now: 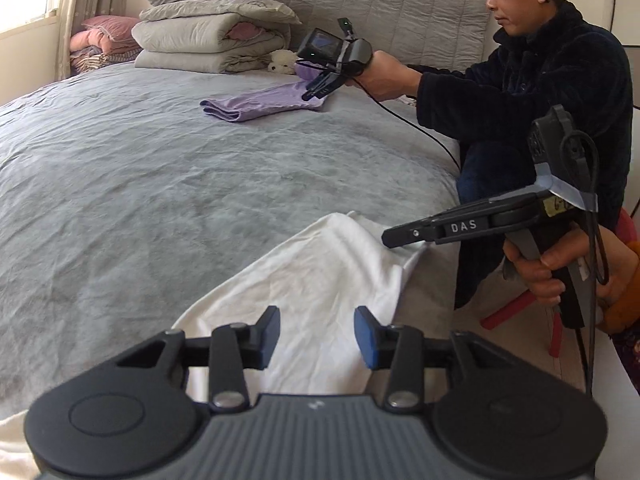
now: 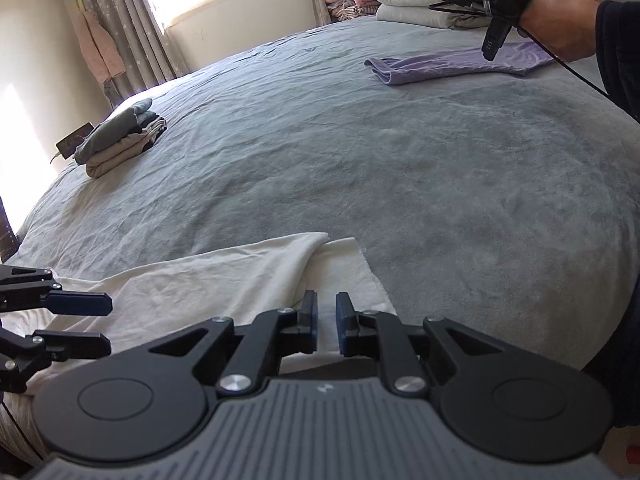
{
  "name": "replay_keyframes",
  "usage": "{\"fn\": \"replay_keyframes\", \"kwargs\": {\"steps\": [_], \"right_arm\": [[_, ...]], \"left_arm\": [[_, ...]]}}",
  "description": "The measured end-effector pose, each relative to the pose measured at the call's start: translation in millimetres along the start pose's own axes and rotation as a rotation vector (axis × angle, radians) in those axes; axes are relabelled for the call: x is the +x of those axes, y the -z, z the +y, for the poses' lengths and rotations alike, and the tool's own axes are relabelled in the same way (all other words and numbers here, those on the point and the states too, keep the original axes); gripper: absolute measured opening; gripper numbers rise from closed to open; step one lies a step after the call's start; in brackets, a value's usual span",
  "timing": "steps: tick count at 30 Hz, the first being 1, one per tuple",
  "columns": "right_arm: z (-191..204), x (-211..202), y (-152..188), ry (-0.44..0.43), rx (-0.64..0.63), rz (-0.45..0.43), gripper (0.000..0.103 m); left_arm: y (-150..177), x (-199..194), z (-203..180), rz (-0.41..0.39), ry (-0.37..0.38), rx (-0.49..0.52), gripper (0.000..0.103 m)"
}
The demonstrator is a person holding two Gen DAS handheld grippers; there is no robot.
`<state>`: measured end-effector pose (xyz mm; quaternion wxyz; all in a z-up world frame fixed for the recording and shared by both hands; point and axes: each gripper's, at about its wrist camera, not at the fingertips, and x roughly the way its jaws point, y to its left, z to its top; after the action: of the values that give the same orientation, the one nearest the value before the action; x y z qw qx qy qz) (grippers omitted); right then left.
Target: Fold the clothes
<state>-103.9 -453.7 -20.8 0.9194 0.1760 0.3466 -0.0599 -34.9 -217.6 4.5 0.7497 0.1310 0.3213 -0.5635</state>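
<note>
Closest to the lens, left gripper (image 1: pixel 316 332): blue pads well apart, nothing clamped, white garment (image 1: pixel 320 264) spread beneath and between them. Right gripper (image 2: pixel 327 320) almost closed, only a slim gap between its pads, pale cloth showing through that gap; no pinch on the fabric to be seen, tips right at the garment's right-hand edge. White garment at the near edge of the grey bedspread (image 1: pixel 160 160), lying mostly flat with soft creases. Long axis along that near edge, running from the left gripper's side toward the right gripper's. In the right wrist view, one layer folded over another, its rounded tip pointing up and right toward the middle of the bed, a squarer lower layer poking out just beside it. Readable writing: "DAS" in white capitals on the side of the right gripper's finger, seen from the left wrist view; a yellowish label farther back on the same tool, handwriting too cut off to read. Across the bed, a second person (image 1: pixel 540 60) in a dark fleecy top, holding another gripper (image 1: pixel 310 94) over a lilac garment (image 1: pixel 256 102) laid out lengthwise. Near the headboard, a pile of grey bedding (image 1: pixel 208 36); at the far corner in the right wrist view, a small stack of folded clothes (image 2: pixel 120 140).
</note>
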Motion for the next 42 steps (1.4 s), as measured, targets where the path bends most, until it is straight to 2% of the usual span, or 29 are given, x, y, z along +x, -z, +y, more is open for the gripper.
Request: {"fn": "replay_keyframes", "kwargs": {"steps": [3,6,11,14,15,18,21,26,31,38,41,42], "right_arm": [[5.7,1.9,1.0,-0.022,-0.008,0.009,0.015],[14.1,7.0,-0.4,-0.036,-0.025,0.013,0.015],[39.7,21.3,-5.7,-0.121,-0.061,0.022,0.016],[60.2,25.8,-1.6,-0.149,-0.138,0.041,0.028],[65.1,25.0,-0.3,-0.148,-0.159,0.038,0.036],[64.3,17.6,-0.2,-0.177,-0.139,0.035,0.039],[58.3,11.4,-0.7,-0.15,-0.117,0.022,0.043],[37.6,13.9,-1.6,-0.114,-0.014,0.011,0.044],[17.5,11.0,-0.7,-0.148,0.101,-0.013,0.044],[9.3,8.5,2.4,-0.149,0.128,-0.014,0.043],[13.9,15.6,2.9,-0.165,0.111,0.0,0.035],[16.0,18.3,2.9,-0.17,0.103,0.005,0.026]], "left_arm": [[1.3,9.3,-10.6,0.015,0.031,0.02,0.044],[2.5,15.8,-7.9,0.022,0.044,-0.031,0.044],[9.4,12.1,1.2,0.024,0.048,-0.093,0.044],[14.4,9.5,7.4,0.029,0.046,-0.122,0.044],[16.4,8.7,9.5,0.031,0.045,-0.131,0.044],[20.5,7.4,13.3,0.034,0.046,-0.142,0.044],[22.7,6.4,15.2,0.031,0.051,-0.149,0.044],[25.0,4.5,15.5,0.03,0.056,-0.155,0.044],[29.5,-2.2,17.7,0.031,0.05,-0.163,0.045],[35.0,-11.8,20.7,0.022,0.041,-0.179,0.045],[37.0,-11.5,22.1,0.023,0.038,-0.191,0.045],[37.3,-11.4,22.1,0.023,0.037,-0.193,0.045]]}}
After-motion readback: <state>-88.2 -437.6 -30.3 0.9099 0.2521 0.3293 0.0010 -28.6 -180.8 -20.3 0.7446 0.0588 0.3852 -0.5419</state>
